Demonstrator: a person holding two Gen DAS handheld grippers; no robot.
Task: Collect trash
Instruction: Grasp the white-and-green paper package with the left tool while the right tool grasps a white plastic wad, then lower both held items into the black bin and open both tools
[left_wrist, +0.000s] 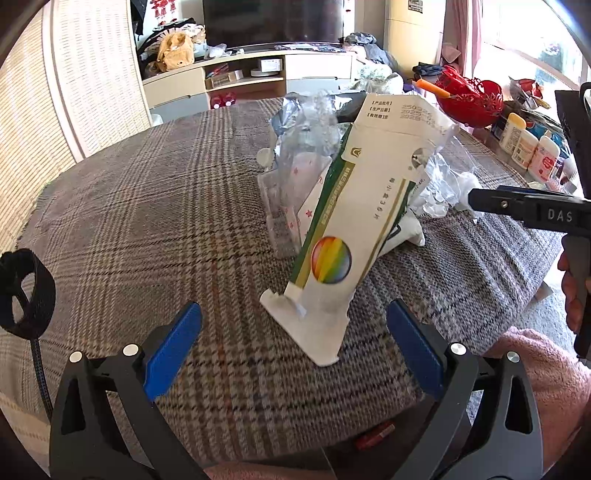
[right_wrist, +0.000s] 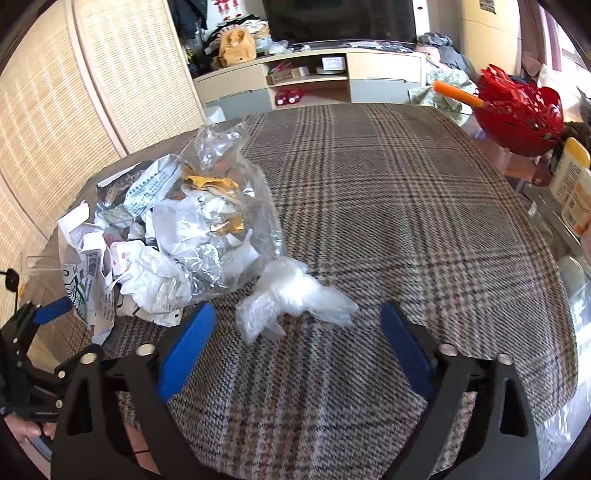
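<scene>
Both hand-held grippers, left (left_wrist: 293, 347) and right (right_wrist: 297, 347), are being held open. A crumpled plastic wrap (right_wrist: 295, 299) is lying just beside the trash pile (right_wrist: 177, 236) on the plaid surface (right_wrist: 406, 206), before the right fingers.

Both cameras sit low over the plaid cloth (left_wrist: 147, 192) and face the TV shelf (right_wrist: 310, 77) at the top of the frame. The left view is close to the trash pile (left_wrist: 332, 177), at centre frame. The right view has this pile (right_wrist: 166, 229) at middle left. Both share the red basket (left_wrist: 469, 99) at upper right.
</scene>
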